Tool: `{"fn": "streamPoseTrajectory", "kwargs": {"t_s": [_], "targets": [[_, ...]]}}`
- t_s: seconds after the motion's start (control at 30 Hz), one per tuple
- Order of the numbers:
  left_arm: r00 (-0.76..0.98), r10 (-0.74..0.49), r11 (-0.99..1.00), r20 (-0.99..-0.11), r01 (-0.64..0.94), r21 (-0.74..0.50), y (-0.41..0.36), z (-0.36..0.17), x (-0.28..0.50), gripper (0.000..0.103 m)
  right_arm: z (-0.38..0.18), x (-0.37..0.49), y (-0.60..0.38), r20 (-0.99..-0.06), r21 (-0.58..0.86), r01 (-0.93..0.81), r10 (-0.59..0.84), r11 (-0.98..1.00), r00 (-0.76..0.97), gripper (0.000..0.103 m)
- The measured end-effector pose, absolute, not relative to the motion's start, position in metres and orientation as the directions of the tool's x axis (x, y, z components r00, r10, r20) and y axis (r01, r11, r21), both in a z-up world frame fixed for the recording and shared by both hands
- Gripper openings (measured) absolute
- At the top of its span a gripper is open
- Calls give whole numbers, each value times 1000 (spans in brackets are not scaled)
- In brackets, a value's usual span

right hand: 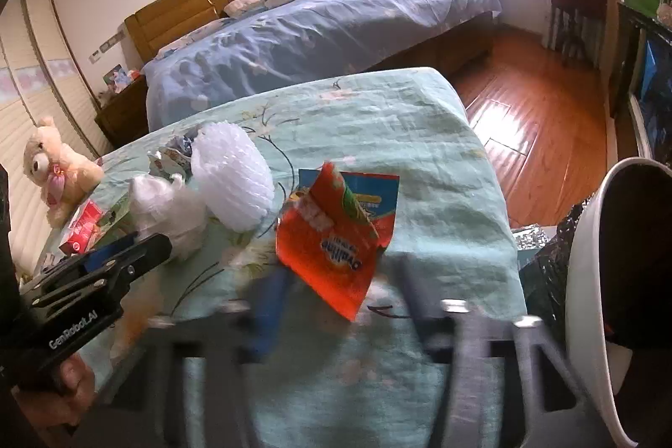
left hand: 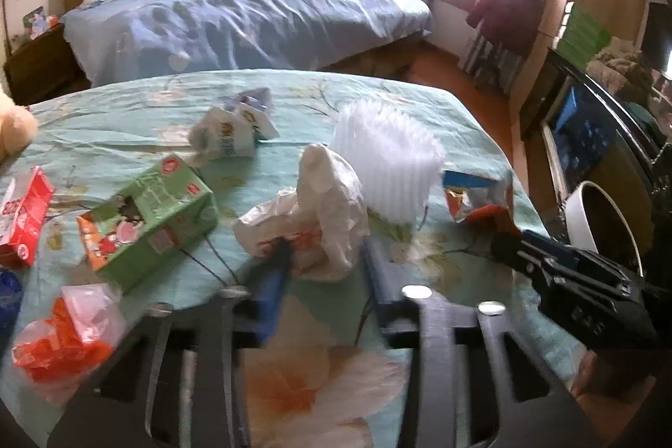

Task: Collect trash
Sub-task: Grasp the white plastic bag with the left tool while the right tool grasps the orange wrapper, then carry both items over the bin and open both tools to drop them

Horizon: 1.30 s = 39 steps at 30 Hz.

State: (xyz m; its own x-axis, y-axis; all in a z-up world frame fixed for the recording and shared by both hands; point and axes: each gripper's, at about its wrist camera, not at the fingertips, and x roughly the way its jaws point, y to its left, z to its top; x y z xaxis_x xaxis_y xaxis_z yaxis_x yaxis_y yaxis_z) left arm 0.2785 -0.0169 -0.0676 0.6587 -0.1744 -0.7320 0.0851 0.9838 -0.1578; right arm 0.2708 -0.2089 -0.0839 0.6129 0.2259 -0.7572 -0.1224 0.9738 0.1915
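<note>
Both grippers at trash on the teal-clothed table, white bin at its right edge.

L gripper (left hand: 325,259): fingers straddle the crumpled white plastic bag (left hand: 319,213) near the table's front edge; blurred, can't tell if pads press it. R gripper (right hand: 336,280): fingers either side of the orange snack packet (right hand: 336,238) nr the front-right edge; also blurred, pinch unclear. White foam sleeve (left hand: 386,166) stands just behind the bag, mid-table. Green carton (left hand: 151,213) and red box (left hand: 25,213) twd the left edge; orange plastic wrap (left hand: 63,334) at front-left corner. White bin (right hand: 596,280) beside the right edge.
</note>
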Motion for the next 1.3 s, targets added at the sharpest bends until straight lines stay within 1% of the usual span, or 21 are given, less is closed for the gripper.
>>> {"fn": "streamPoseTrajectory", "kwargs": {"t_s": [0.03,0.1,0.13,0.17,0.2,0.4,0.73,1.3], "targets": [[658,-180,983,-731,93,-158,-18,-68,277,19,-85,271,-209,-759,192,-122,226,974,611,11],[661,-185,983,-727,106,-153,-21,-68,274,14,-85,266,-212,-751,191,-121,225,974,620,8],[661,-187,982,-726,111,-152,-22,-68,272,12,-83,265,-212,-745,193,-124,227,973,627,3],[660,-193,981,-726,117,-154,-22,-69,271,10,-82,263,-214,-740,196,-126,231,973,632,1],[658,-199,980,-726,121,-158,-22,-69,270,7,-80,259,-216,-733,197,-127,232,972,640,1],[654,-223,975,-723,139,-175,-27,-67,254,7,-76,245,-223,-723,220,-133,253,966,643,1],[644,-299,954,-704,206,-217,-44,-55,225,7,-62,212,-237,-702,257,-124,273,958,657,1],[626,-381,919,-680,340,-201,-101,-35,190,7,-47,166,-276,-684,285,-56,244,957,687,1]]}}
